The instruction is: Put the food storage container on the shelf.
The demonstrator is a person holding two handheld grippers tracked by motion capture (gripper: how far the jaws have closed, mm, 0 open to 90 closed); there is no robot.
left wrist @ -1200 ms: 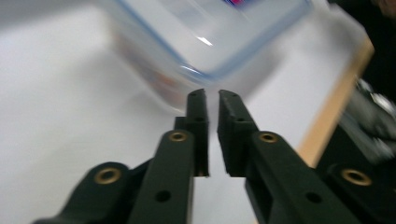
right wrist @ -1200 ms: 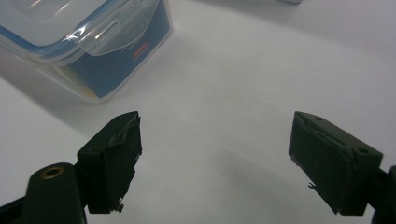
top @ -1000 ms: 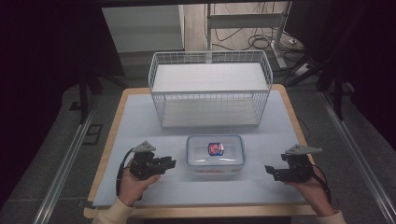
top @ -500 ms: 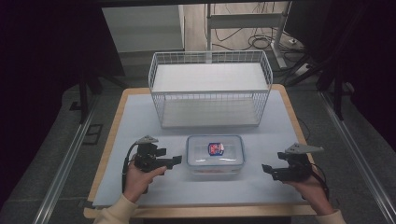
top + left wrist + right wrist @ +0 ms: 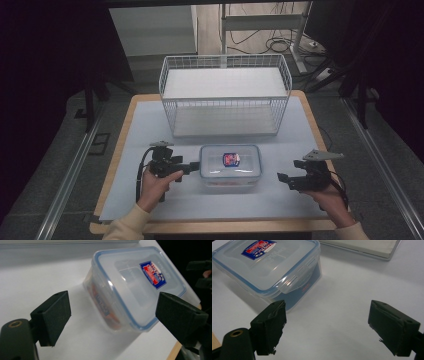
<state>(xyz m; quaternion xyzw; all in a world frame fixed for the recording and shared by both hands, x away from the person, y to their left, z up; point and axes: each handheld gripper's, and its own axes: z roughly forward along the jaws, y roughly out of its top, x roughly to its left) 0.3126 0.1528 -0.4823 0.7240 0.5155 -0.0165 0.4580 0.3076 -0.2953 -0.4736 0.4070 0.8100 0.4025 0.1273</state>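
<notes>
So we've got a clear plastic container (image 5: 230, 167) with a blue-rimmed lid sitting near the front middle of the desk (image 5: 130, 125), just in front of the white wire basket (image 5: 225, 100). Our left gripper (image 5: 192, 166) is right up against the container's left end, and its jaws have just been opening; they stand wide now, with one end of the box ahead between them but nothing pinched. Our right gripper (image 5: 281, 178) sits apart off the container's right side, jaws spread wide too, with bare white desk between them.
</notes>
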